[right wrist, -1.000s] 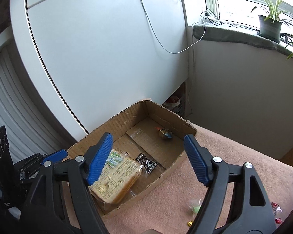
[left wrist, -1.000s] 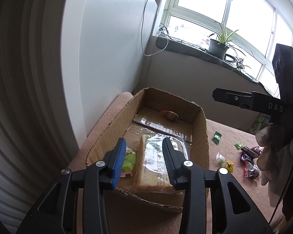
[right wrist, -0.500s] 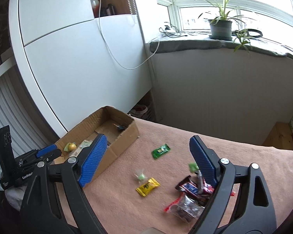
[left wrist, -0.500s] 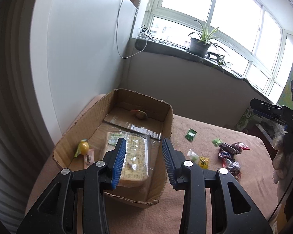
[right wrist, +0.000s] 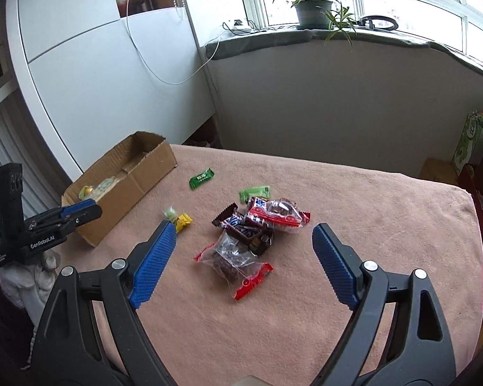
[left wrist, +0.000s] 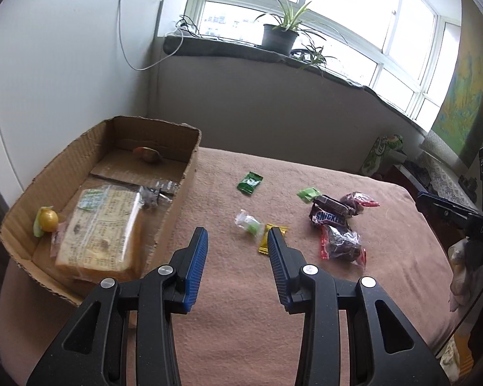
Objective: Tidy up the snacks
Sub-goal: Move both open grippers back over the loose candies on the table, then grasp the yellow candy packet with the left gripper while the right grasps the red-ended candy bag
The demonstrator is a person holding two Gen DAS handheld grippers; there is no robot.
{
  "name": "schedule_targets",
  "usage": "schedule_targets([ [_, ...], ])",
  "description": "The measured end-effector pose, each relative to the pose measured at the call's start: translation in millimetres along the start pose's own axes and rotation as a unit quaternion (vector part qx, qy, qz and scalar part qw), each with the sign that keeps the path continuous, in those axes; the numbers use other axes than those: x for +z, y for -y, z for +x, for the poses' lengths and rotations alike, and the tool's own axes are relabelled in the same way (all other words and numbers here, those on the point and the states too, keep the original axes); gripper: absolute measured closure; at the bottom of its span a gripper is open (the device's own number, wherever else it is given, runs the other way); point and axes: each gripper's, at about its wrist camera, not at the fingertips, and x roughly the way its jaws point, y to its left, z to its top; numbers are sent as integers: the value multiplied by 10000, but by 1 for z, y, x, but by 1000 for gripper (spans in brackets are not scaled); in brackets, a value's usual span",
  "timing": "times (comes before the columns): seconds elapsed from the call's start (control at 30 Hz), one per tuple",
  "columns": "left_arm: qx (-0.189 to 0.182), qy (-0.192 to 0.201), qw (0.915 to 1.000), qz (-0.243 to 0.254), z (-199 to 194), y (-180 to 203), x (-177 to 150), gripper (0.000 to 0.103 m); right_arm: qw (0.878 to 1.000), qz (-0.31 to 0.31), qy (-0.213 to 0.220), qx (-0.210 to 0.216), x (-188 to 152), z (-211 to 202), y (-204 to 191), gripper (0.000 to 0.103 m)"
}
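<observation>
My left gripper (left wrist: 236,234) is open and empty over the pink blanket, just right of the cardboard box (left wrist: 190,173). In the box lie a bread pack (left wrist: 103,225), a yellow candy (left wrist: 48,220) and a small dark packet (left wrist: 151,197). A clear-wrapped green candy (left wrist: 249,223) and a yellow packet (left wrist: 269,236) lie just past its fingertips. My right gripper (right wrist: 243,228) stands wide open above a pile of Snickers bars (right wrist: 238,223) and red-edged clear bags (right wrist: 233,257), touching none. A dark green packet (right wrist: 202,178) and a light green one (right wrist: 254,193) lie beyond.
The box sits at the blanket's left end against a white cabinet (right wrist: 112,74). A grey wall under a window sill with a potted plant (right wrist: 315,9) runs behind. The blanket's right edge (right wrist: 476,225) drops off toward cluttered furniture. A gloved hand (left wrist: 463,267) holds the right gripper.
Both grippers swung right, away from the box and toward the loose snacks on the blanket. The right jaws stand a little wider than a second ago. The left jaws kept their gap.
</observation>
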Motion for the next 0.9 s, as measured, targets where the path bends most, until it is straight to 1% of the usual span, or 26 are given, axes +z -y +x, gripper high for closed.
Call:
schedule_targets([
  [0.07, -33, -71, 9999, 70, 5, 9, -2, 66, 9997, -175, -79, 125, -6, 6, -5, 14],
  [0.17, -112, -205, 9994, 242, 16, 22, -5, 66, 9987, -438, -199, 189, -10, 18, -12, 14],
  [0.3, -238, -457, 9981, 339, 33, 30, -6, 66, 9965, -626, -455, 331, -12, 41, -17, 14],
  [0.33, -292, -521, 9976, 349, 37, 32, -5, 68, 9959, -662, -516, 341, -12, 46, -18, 14],
  [0.37, -359, -583, 9970, 355, 42, 33, -5, 73, 9955, -695, -554, 331, -13, 52, -18, 14],
  [0.4, -396, -637, 9965, 366, 47, 34, -5, 74, 9950, -723, -600, 345, -13, 57, -17, 15],
  [0.5, -396, -759, 9955, 413, 61, 37, -3, 74, 9933, -776, -732, 439, -14, 70, -15, 20],
  [0.8, -336, -1038, 9913, 741, 94, 51, -2, 74, 9900, -903, -944, 528, -17, 88, -11, 21],
  [0.9, -208, -1096, 9905, 804, 102, 51, -3, 74, 9889, -902, -1014, 607, -19, 95, -10, 21],
])
